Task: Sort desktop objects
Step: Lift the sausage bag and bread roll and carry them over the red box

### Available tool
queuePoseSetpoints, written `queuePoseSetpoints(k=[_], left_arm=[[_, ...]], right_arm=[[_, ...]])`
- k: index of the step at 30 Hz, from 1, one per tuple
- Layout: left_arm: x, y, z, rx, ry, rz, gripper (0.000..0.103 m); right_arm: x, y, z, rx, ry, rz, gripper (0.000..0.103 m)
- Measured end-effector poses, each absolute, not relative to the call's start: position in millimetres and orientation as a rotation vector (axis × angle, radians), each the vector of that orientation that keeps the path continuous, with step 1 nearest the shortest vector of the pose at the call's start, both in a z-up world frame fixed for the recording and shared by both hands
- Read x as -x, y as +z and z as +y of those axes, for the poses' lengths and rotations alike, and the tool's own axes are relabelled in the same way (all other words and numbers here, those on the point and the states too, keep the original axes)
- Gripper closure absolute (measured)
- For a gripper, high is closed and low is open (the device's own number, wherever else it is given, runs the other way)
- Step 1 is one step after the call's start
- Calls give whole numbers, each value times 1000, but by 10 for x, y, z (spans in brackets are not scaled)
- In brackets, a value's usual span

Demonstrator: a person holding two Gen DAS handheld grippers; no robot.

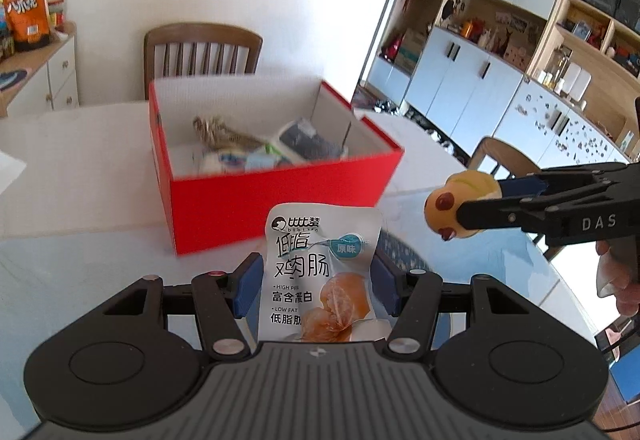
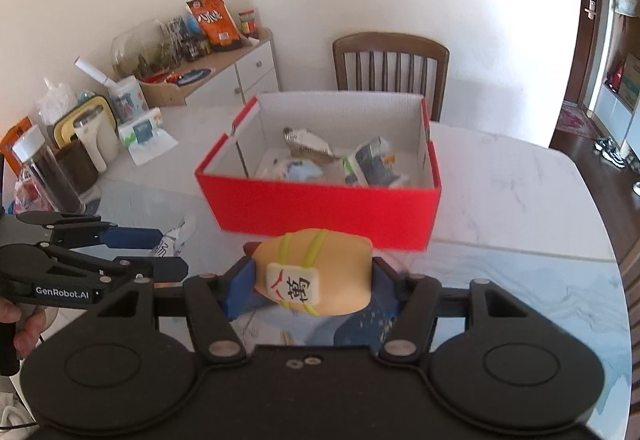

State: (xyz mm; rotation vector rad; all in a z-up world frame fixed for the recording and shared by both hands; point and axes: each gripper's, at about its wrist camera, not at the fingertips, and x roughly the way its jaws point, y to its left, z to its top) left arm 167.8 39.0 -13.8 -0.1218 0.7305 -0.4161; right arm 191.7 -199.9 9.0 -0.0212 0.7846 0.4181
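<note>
Clamped upright between the blue pads of the left gripper is a flat white snack pouch printed with black Chinese lettering, a teal label and pale orange pieces of meat — it stands closest to the left wrist camera. Just beyond it on the white marble-patterned table sits an open red cardboard box with a white interior, already holding several packets and wrappers, blurred in both views.

To the right, the right gripper grips a yellowish-tan rubber toy with dark brown spots. From the right wrist view that toy shows yellow-green straps and a white mahjong tile on its back, squeezed between the right gripper's pads, near side of the box. The left gripper enters from the left, pouch edge visible.

A brown wooden chair stands at the table's far side, against the white wall.
</note>
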Motion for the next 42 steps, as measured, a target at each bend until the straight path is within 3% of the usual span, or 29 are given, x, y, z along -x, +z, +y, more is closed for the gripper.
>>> queuePoseSetpoints(k=[22,42], left_arm=[[-2855,369,444,101,-347,687,45],[-3702,-109,252,5,-306,813,45]], right_arm=[[-2886,390,-1872,72,434,733,42],[-3548,-173,-1634,124,387,833,42]])
